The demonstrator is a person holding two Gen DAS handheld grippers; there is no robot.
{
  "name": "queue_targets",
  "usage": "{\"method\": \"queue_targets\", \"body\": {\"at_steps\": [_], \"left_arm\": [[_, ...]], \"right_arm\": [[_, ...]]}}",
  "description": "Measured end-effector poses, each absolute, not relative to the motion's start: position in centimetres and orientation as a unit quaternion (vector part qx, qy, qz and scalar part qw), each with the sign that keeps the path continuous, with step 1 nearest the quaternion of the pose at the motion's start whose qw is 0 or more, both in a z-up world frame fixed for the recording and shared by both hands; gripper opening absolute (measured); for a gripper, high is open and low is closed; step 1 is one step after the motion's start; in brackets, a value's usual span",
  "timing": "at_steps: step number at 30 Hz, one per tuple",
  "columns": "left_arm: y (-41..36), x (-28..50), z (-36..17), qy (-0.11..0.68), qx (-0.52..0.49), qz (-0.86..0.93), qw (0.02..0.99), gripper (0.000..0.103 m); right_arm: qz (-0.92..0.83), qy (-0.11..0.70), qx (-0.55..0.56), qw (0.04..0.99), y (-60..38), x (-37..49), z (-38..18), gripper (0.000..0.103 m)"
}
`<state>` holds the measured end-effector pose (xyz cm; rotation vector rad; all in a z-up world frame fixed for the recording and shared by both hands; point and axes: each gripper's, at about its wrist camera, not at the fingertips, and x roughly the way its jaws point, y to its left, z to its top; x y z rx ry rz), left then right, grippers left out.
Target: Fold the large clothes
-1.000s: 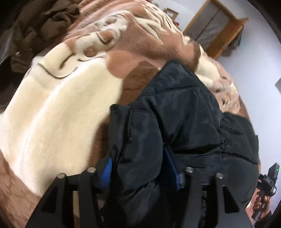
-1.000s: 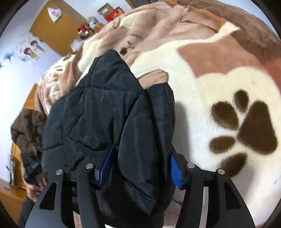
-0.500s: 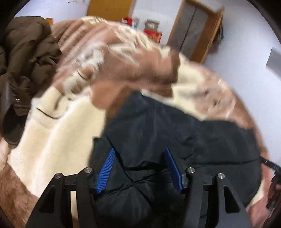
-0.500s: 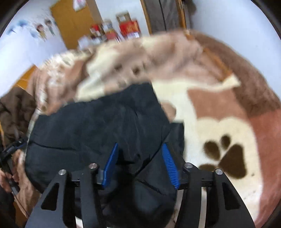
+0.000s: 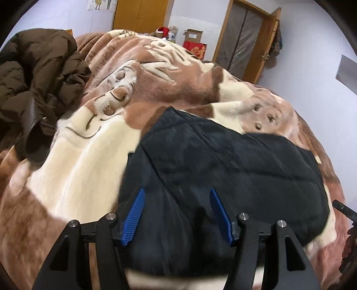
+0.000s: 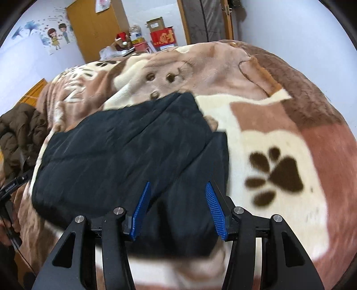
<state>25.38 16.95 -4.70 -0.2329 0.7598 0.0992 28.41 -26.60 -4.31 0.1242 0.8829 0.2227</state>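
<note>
A black quilted jacket lies folded on a brown and cream plush blanket. My left gripper is open, its blue pads standing apart above the jacket's near left part. In the right wrist view the same jacket lies flat, and my right gripper is open above its near right part. Neither gripper holds cloth. The near edge of the jacket is blurred in both views.
A brown puffy coat is heaped at the bed's left side, also seen in the right wrist view. Boxes, a wardrobe and a door stand beyond the bed. The blanket has a paw print at right.
Both grippers let go of the jacket folds they held, opened, and drew back and up. The jacket now lies flat on the blanket.
</note>
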Motion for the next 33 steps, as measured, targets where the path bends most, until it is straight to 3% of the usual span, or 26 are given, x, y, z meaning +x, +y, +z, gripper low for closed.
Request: {"method": "queue_targets", "body": {"at_steps": [18,33], "left_arm": [[6.1,8.5,-2.3,0.385,-0.068,0.027,0.920,0.069],[3.3,4.0,-2.5,0.395,-0.063,0.019,0.916,0.069]], "right_arm": [[0.136,0.382,-0.005,0.914,-21.7,10.6,-0.9,0.055],[0.147,0.379,-0.029,0.913,-20.9,5.9,-0.9,0.056]]}}
